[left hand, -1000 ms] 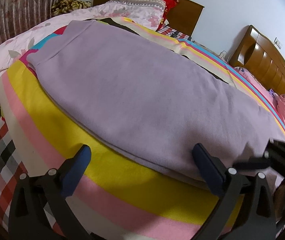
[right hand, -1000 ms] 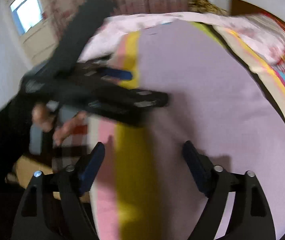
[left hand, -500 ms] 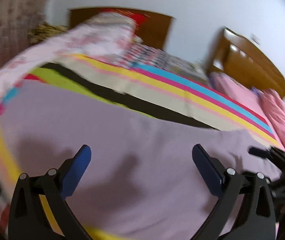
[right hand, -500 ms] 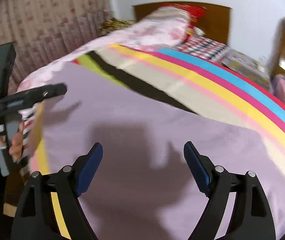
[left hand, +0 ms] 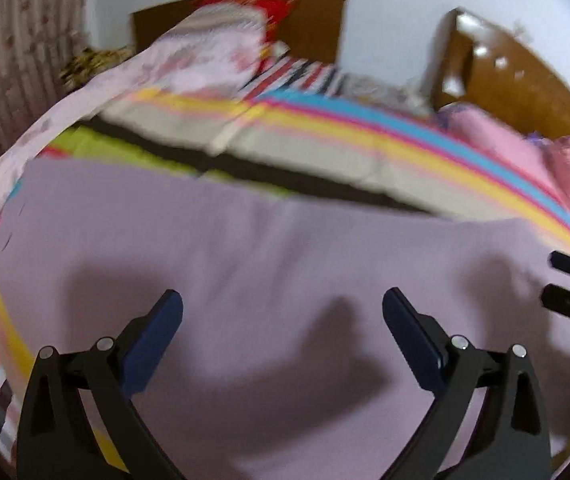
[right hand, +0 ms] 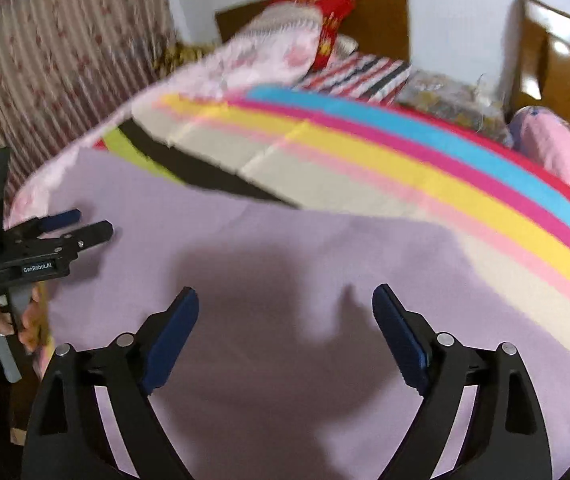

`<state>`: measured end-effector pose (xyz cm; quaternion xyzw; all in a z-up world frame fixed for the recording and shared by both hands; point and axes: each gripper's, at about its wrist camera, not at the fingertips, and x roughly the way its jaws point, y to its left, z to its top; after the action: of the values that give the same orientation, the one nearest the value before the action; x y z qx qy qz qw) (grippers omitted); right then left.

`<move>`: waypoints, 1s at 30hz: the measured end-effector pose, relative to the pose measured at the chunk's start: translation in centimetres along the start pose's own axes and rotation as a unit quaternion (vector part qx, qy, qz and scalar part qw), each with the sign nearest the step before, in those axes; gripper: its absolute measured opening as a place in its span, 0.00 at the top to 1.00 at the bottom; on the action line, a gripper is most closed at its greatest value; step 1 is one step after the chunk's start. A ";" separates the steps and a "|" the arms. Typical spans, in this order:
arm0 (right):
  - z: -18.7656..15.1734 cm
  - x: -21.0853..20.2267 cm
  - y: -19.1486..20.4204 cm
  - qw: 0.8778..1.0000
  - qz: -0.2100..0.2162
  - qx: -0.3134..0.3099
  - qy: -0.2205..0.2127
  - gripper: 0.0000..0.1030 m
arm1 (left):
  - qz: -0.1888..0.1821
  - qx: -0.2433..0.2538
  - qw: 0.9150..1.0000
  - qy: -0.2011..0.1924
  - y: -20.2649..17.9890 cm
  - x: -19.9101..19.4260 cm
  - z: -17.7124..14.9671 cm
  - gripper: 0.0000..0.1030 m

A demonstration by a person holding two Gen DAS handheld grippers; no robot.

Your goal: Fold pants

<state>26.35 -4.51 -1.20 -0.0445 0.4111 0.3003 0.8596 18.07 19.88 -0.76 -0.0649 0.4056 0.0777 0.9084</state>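
The flat lilac fleece pants [left hand: 285,264] lie spread across the near part of the bed, on a blanket of broad yellow, pink and blue stripes [right hand: 425,168]; a second ago the left wrist view took in their long near edge against the yellow stripe, and now that view faces across the cloth toward the headboard, so both tools have swung round to a new side of the garment; I judge that one pass is done and the person is lining up for the next fold, with no cloth gathered yet.

The left gripper [left hand: 283,312] hangs over the lilac cloth with its blue pads [left hand: 153,340] spread wide and nothing between them but the fabric lying below, apart from them; its shadow falls on the cloth just ahead. The right gripper [right hand: 285,308] sits likewise above the pants, its jaws opening wider at this moment, the pads empty. In the right wrist view the left gripper shows again at the left border, near the garment's far left corner, a hand [right hand: 25,320] on its handle; whether it touches the cloth there I cannot tell.

Beyond the pants lie the pale pink floral quilt [right hand: 253,56] and the brown wooden headboard [right hand: 389,20].
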 end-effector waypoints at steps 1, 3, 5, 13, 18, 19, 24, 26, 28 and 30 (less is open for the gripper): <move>-0.2 -0.7 -0.4 1.000 -0.014 0.004 -0.004 0.15 | -0.008 0.014 1.000 -0.006 -1.0 -0.4 0.4 0.02; -1.1 -2.0 -1.7 0.998 -0.057 0.009 0.001 0.15 | -0.034 0.056 0.998 -0.008 -3.7 -0.2 1.1 0.02; -2.3 -2.9 -3.5 0.994 -0.112 0.012 0.015 0.15 | -0.040 0.084 0.996 0.006 -5.6 0.8 1.0 0.02; -10.0 -6.8 -13.0 0.975 -0.181 0.102 0.075 0.11 | -0.039 0.110 0.992 0.049 -8.1 5.2 -1.0 0.02; -11.2 -11.2 -15.3 0.969 -0.199 0.146 0.020 0.11 | -0.032 0.112 0.992 0.046 -8.3 5.6 -0.8 0.01; -11.9 -11.2 -16.6 0.961 -0.226 0.156 0.032 0.11 | -0.031 0.112 0.992 0.046 -8.2 5.4 -1.0 0.01; -13.4 -11.1 -17.8 0.960 -0.231 0.156 0.040 0.11 | -0.029 0.111 0.992 0.045 -8.1 5.2 -1.1 0.01; -13.0 -11.9 -16.3 0.951 -0.261 0.164 0.034 0.11 | -0.028 0.112 0.992 0.044 -8.2 5.1 -1.2 0.01; -12.9 -13.2 -12.7 0.962 -0.230 0.144 0.003 0.11 | -0.027 0.111 0.992 0.043 -8.3 5.1 -1.2 0.01; -11.7 -11.8 -8.7 0.981 -0.162 0.104 -0.003 0.11 | -0.028 0.111 0.992 0.043 -8.4 4.9 -1.3 0.01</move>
<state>17.52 -21.00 -1.69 -0.0199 0.4253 0.1124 0.8978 21.95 11.89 -4.86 0.0218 0.4488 0.0039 0.8934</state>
